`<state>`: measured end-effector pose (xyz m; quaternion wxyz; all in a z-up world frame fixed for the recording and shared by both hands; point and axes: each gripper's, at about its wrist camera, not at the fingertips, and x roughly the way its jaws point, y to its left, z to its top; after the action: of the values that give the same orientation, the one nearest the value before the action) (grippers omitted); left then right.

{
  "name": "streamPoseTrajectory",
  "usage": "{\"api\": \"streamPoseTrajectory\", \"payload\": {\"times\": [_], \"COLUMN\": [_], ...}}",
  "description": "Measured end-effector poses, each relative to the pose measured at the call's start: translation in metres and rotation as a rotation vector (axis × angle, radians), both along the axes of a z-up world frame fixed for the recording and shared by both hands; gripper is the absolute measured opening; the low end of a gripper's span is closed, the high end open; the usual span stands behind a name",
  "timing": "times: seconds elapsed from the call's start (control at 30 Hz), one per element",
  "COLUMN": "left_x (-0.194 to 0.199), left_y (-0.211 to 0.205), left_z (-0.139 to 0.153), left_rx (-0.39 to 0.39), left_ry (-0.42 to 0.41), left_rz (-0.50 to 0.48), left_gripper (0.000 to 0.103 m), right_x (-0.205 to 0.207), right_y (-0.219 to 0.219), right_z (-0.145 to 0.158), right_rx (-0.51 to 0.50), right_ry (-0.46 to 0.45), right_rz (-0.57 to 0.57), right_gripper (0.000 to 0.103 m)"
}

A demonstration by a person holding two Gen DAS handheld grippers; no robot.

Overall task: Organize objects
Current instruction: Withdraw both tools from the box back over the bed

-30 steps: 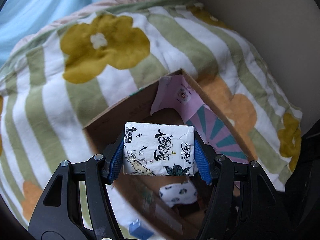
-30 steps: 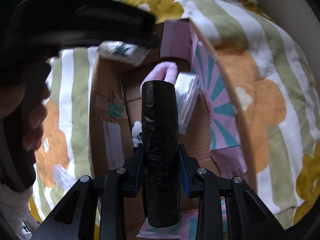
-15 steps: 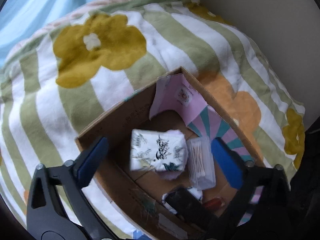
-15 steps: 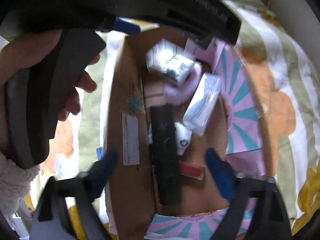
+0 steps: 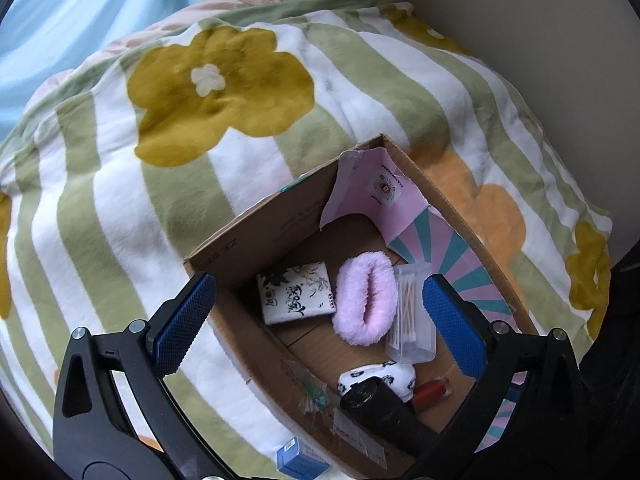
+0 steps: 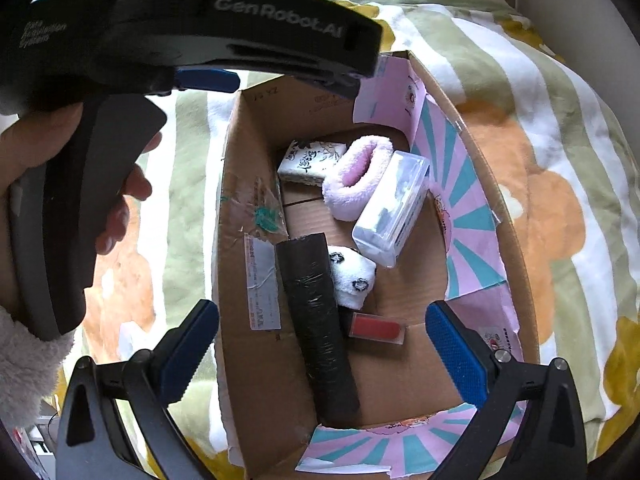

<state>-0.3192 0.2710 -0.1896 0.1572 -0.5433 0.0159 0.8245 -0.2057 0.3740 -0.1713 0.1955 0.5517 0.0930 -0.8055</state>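
Note:
An open cardboard box (image 5: 256,216) (image 6: 248,184) rests on a flowered blanket. Inside lie a white tissue pack (image 5: 296,298) (image 6: 310,160), a pink fluffy slipper (image 5: 366,298) (image 6: 356,178), a clear box of cotton swabs (image 5: 412,318) (image 6: 392,216), a black-and-white sock (image 5: 380,376) (image 6: 352,280), a black wrapped roll (image 5: 384,412) (image 6: 320,328) and a small red item (image 5: 432,392) (image 6: 376,328). My left gripper (image 5: 320,320) hangs open above the box with nothing between its pads. My right gripper (image 6: 320,352) is open over the roll, clear of it.
The blanket (image 5: 160,160) with yellow and orange flowers covers the bed around the box. A small blue box (image 5: 300,458) lies on it beside the carton's near wall. A person's hand (image 6: 120,200) holds the left gripper's black body. A beige wall (image 5: 520,20) stands at the right.
Both grippers have opened. The tissue pack dropped from the left one into the box and lies flat. The black roll left the right one and lies along the box's left wall.

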Motion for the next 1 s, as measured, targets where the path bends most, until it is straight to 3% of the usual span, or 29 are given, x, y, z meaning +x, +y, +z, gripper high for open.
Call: {"api": "streamPoseTrajectory", "payload": {"times": [0.23,0.53,1.0], "left_x": [0.011,0.043,0.155], "left_y": [-0.01,-0.043,-0.156], "left_z": [0.022,0.093,0.195], "left_rx": [0.009,0.004,0.033], "left_ry": [0.026,0.097,0.213], "left_rz": [0.012,0.061,0.307], "left_gripper": [0.103,0.103,0.103], "right_x": [-0.003,0.02,0.063], "right_y": [-0.011,-0.022,-0.079], "right_z": [0.018,0.074,0.164], "right_rx": [0.007,0.053,-0.012], "right_ry": [0.007,0.097,0.236], "right_rz": [-0.025,0.026,0.178], "right_gripper": [0.103,0.103,0.103]}}
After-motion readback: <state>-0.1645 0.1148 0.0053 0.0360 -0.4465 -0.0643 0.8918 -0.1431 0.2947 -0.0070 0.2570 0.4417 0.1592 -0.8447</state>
